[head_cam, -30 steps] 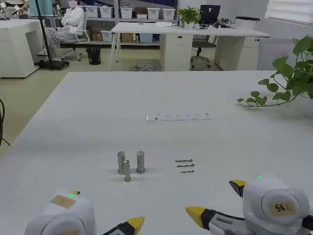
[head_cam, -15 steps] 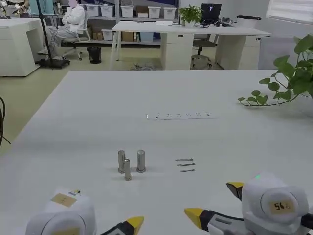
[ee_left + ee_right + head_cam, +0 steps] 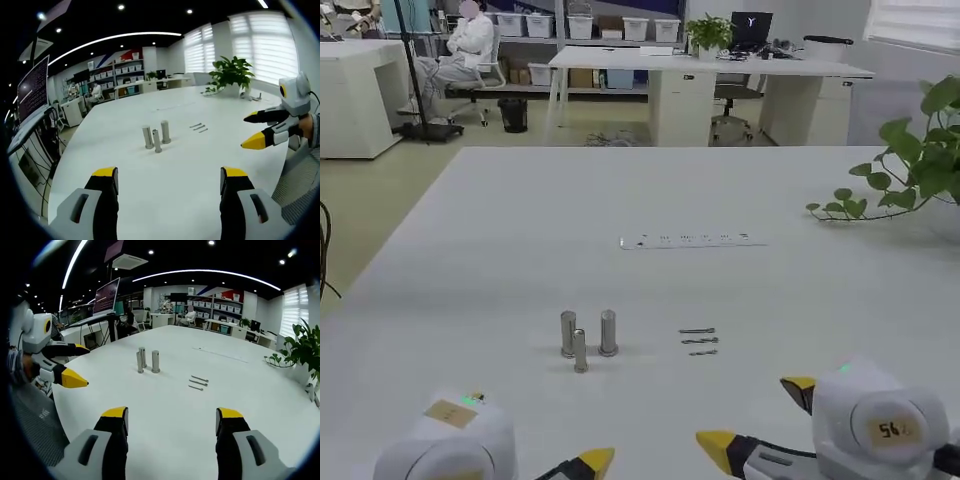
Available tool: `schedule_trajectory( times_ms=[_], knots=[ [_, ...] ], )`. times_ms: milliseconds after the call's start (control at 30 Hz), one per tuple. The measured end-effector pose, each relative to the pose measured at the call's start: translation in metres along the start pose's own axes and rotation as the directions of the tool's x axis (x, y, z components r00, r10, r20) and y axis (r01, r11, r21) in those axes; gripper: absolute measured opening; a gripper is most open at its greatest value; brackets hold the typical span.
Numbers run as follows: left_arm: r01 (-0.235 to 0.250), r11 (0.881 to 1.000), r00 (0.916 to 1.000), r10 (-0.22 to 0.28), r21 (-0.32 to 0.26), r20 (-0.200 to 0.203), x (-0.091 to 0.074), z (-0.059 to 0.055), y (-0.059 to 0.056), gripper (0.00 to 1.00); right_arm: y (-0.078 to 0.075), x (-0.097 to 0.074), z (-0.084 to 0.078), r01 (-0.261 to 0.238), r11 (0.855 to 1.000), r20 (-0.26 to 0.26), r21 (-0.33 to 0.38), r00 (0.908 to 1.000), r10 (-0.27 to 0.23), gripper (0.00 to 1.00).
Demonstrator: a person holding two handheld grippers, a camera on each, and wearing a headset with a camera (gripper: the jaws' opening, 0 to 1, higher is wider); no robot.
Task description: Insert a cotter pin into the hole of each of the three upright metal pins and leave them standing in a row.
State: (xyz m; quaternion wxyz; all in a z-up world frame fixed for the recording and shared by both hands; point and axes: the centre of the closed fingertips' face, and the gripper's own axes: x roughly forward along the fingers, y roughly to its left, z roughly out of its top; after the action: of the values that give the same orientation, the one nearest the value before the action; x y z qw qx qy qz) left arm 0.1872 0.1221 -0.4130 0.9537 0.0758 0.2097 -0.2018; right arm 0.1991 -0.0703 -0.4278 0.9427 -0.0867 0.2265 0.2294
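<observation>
Three upright metal pins [image 3: 583, 338] stand clustered in a small triangle on the white table, also in the left gripper view [image 3: 155, 136] and the right gripper view [image 3: 145, 360]. Three small cotter pins [image 3: 698, 341] lie in a stack to their right, seen too as cotter pins [image 3: 199, 127] and cotter pins [image 3: 198, 382]. My left gripper [image 3: 170, 180] is open and empty, near the table's front edge at lower left [image 3: 582, 466]. My right gripper [image 3: 171, 420] is open and empty at lower right [image 3: 757, 418], well short of the cotter pins.
A white power strip [image 3: 685, 239] lies across the table's middle, beyond the pins. A leafy plant [image 3: 912, 152] hangs over the right edge. Desks, shelves and a seated person [image 3: 465, 45] are in the room behind.
The head view has tilted a little, so everything sits slightly lower. Both grippers hold nearly the same places; the right one has dropped slightly.
</observation>
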Motion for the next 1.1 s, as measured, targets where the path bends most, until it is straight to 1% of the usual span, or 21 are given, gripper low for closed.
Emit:
schedule_trajectory(
  times_ms=[100, 367, 600, 833, 1100],
  knots=[
    [-0.001, 1.0, 1.0, 0.001, 0.0, 0.001, -0.0001, 0.0001, 0.0002, 0.82, -0.0018, -0.0004, 0.0009, 0.009, 1.0, 0.003, -0.008, 1.0, -0.009, 0.69],
    [-0.003, 1.0, 1.0, 0.003, 0.001, 0.001, -0.0004, 0.0001, 0.0004, 0.82, -0.0033, -0.001, 0.0018, 0.014, 1.0, 0.008, 0.0, 0.9999, -0.014, 0.7],
    [-0.004, 1.0, 1.0, 0.004, 0.002, -0.001, -0.0004, -0.0002, 0.0007, 0.82, -0.0052, -0.0015, 0.0032, 0.025, 1.0, 0.014, 0.0, 0.9996, -0.025, 0.73],
    [-0.004, 1.0, 1.0, 0.004, 0.0, -0.004, -0.0002, -0.0011, 0.0009, 0.82, -0.0032, -0.0009, 0.0056, 0.016, 1.0, 0.028, -0.01, 0.9995, -0.015, 0.74],
    [-0.005, 1.0, 0.9999, 0.005, -0.005, -0.009, -0.0003, -0.0021, 0.0014, 0.82, -0.0037, -0.0008, 0.0046, 0.016, 1.0, 0.022, -0.002, 0.9996, -0.016, 0.74]
  ],
)
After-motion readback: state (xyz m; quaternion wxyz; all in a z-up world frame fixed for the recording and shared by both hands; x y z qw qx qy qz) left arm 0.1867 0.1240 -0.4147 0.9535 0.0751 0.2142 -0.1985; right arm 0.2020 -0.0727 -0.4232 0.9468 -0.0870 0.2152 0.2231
